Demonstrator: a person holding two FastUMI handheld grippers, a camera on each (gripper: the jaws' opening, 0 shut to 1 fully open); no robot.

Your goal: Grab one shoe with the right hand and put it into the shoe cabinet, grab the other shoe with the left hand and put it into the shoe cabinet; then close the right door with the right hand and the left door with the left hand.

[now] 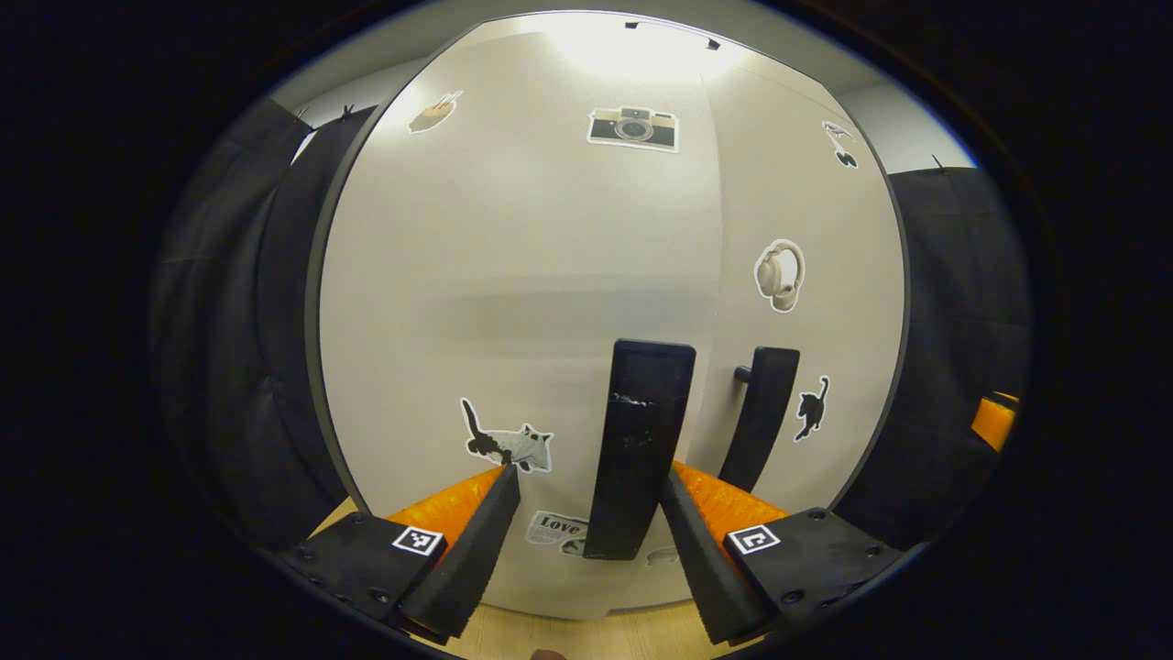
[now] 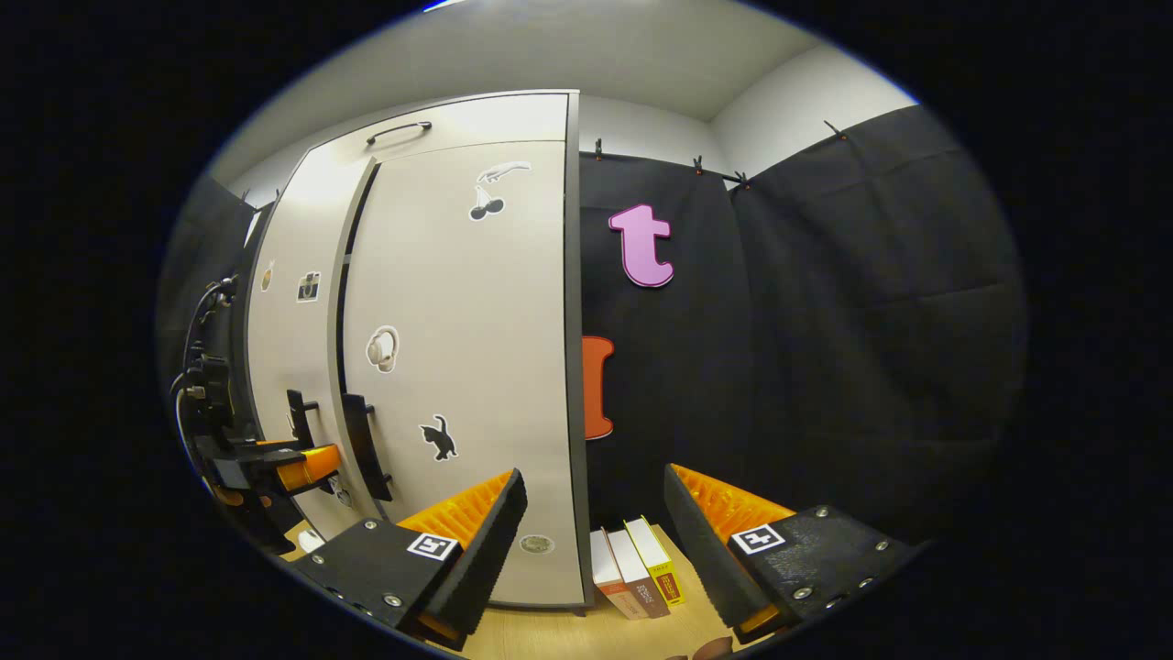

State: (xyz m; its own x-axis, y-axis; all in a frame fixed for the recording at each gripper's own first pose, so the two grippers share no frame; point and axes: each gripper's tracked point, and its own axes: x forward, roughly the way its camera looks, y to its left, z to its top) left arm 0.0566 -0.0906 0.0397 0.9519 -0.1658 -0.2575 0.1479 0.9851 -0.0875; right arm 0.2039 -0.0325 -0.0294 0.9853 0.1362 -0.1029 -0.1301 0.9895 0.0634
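Left gripper (image 1: 586, 513), fingers wide astride left door's handle (image 1: 639, 445) at 12 o'clock for pushing shut; right gripper (image 2: 591, 532) wide, idle beside closed right door (image 2: 458, 367).

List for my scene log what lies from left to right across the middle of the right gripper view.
left gripper → left door handle → right door handle → headphones sticker → cat sticker → cabinet's right edge → black cloth wall
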